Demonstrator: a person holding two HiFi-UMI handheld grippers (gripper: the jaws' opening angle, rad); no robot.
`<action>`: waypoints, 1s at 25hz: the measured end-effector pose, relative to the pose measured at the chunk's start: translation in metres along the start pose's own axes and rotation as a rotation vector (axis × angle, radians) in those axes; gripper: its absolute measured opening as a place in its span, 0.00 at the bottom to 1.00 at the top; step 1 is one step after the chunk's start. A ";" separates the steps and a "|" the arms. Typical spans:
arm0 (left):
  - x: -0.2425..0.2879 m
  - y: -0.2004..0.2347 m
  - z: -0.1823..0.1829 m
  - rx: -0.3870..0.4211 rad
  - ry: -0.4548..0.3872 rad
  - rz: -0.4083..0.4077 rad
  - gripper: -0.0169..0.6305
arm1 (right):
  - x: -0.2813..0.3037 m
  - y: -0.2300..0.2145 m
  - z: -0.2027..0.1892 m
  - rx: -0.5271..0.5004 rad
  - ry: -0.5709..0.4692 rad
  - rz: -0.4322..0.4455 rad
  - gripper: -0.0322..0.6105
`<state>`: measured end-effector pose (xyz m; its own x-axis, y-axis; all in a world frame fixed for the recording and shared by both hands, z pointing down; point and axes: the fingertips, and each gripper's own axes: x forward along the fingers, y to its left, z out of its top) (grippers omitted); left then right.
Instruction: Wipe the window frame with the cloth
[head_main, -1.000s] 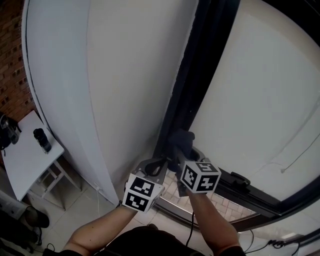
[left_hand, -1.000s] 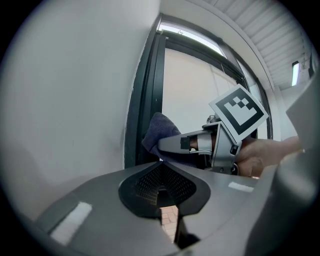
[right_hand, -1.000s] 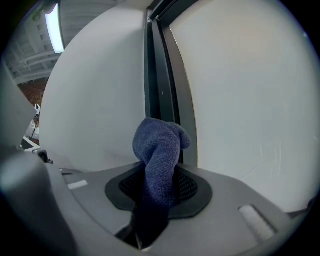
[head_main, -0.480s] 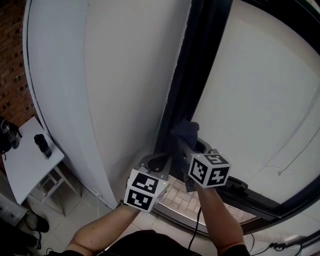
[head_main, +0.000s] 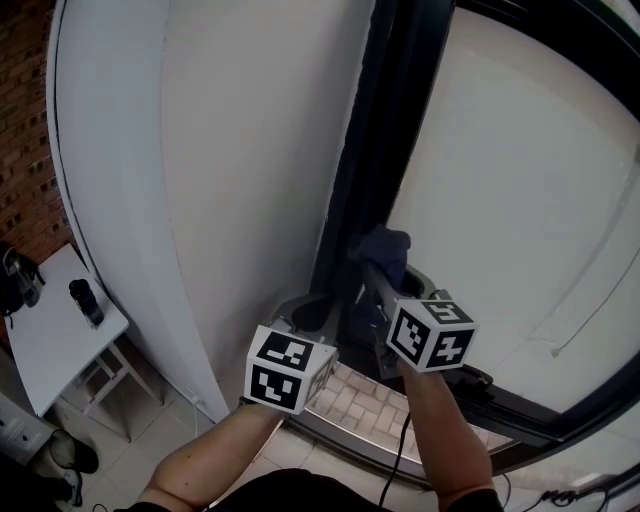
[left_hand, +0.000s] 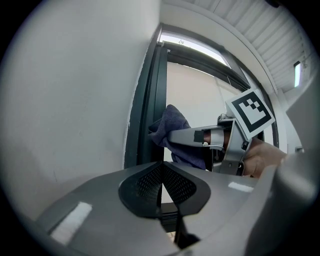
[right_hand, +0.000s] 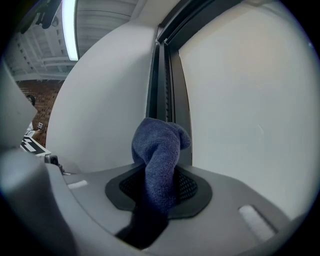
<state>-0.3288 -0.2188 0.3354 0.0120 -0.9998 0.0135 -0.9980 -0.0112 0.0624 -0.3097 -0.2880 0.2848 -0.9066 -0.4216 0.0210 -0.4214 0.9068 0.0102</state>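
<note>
A dark window frame (head_main: 385, 130) runs upright between the white wall and the pale pane. My right gripper (head_main: 378, 268) is shut on a dark blue cloth (head_main: 383, 250), whose bunched end presses against the frame's lower part. In the right gripper view the cloth (right_hand: 158, 150) sticks up from between the jaws, touching the frame (right_hand: 166, 85). My left gripper (head_main: 318, 308) hangs just left of the right one, shut with nothing in it. The left gripper view shows the cloth (left_hand: 175, 131) and the right gripper (left_hand: 172, 136) ahead of the closed left gripper (left_hand: 161, 187).
A white wall (head_main: 240, 150) lies left of the frame. Below runs a dark sill track (head_main: 520, 425) with brick paving (head_main: 350, 395) behind it. A small white table (head_main: 40, 330) with a dark bottle (head_main: 85, 303) stands at the far left, beside a brick wall (head_main: 25, 130).
My right gripper has slid the cloth upward along the frame. The left gripper stays about where it was, below and to the left.
</note>
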 end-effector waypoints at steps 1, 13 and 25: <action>0.001 0.000 0.001 0.000 0.001 -0.002 0.03 | 0.000 -0.001 0.004 -0.003 -0.005 0.000 0.23; 0.007 -0.003 0.035 0.035 -0.028 -0.009 0.03 | -0.001 -0.002 0.059 -0.087 -0.059 -0.015 0.23; 0.011 -0.009 0.079 0.054 -0.091 -0.013 0.03 | -0.003 -0.003 0.114 -0.113 -0.116 -0.003 0.23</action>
<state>-0.3250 -0.2311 0.2563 0.0220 -0.9967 -0.0782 -0.9997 -0.0227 0.0078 -0.3080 -0.2891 0.1705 -0.9045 -0.4158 -0.0950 -0.4251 0.8967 0.1230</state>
